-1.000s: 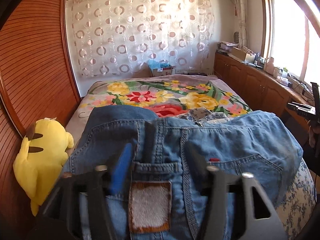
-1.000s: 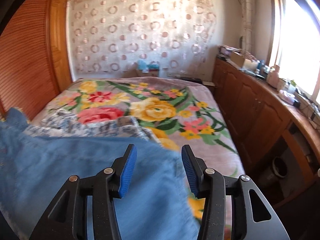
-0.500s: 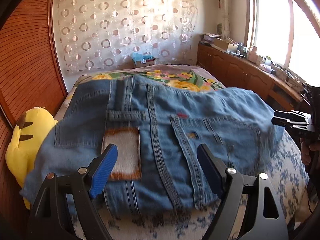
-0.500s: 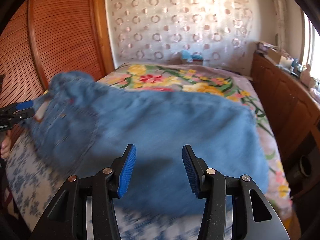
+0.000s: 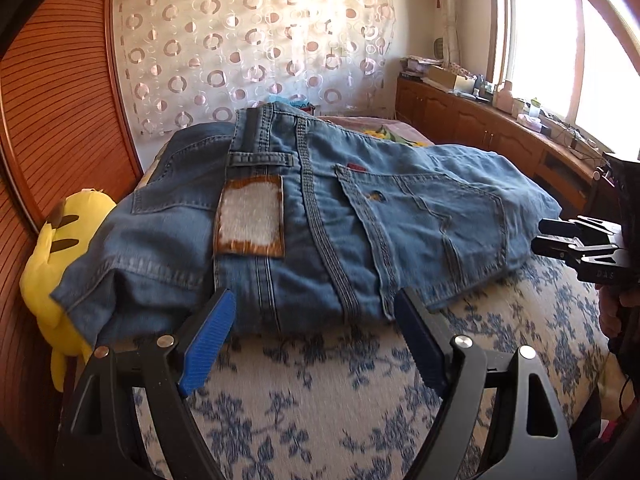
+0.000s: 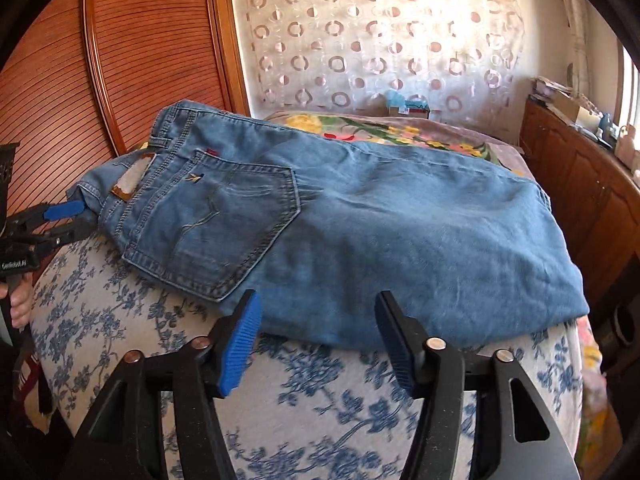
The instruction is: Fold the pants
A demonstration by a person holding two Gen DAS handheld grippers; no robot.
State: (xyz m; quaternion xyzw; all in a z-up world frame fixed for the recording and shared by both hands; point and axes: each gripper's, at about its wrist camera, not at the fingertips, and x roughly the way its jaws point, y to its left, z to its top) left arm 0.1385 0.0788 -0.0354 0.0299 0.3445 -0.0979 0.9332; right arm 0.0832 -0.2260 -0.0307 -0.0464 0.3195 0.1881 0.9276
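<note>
Folded blue jeans (image 5: 320,216) lie flat on the bed, back side up, with a brown waist patch (image 5: 250,220) and a back pocket (image 6: 224,224) showing. They also show in the right wrist view (image 6: 400,232). My left gripper (image 5: 312,320) is open and empty, just short of the waist end of the jeans. My right gripper (image 6: 316,320) is open and empty, just short of the near folded edge. Each gripper appears at the edge of the other's view, the right one (image 5: 576,240) and the left one (image 6: 52,224).
The bed has a blue-flowered white cover (image 5: 320,400) near me and a bright floral blanket (image 6: 380,128) farther back. A yellow plush toy (image 5: 56,264) lies at the left by the wooden wall (image 5: 48,100). Wooden cabinets (image 6: 580,168) line the right side.
The jeans were held up and are now laid down flat on the bed. Both grippers have let go, opened wide and drawn back from the cloth.
</note>
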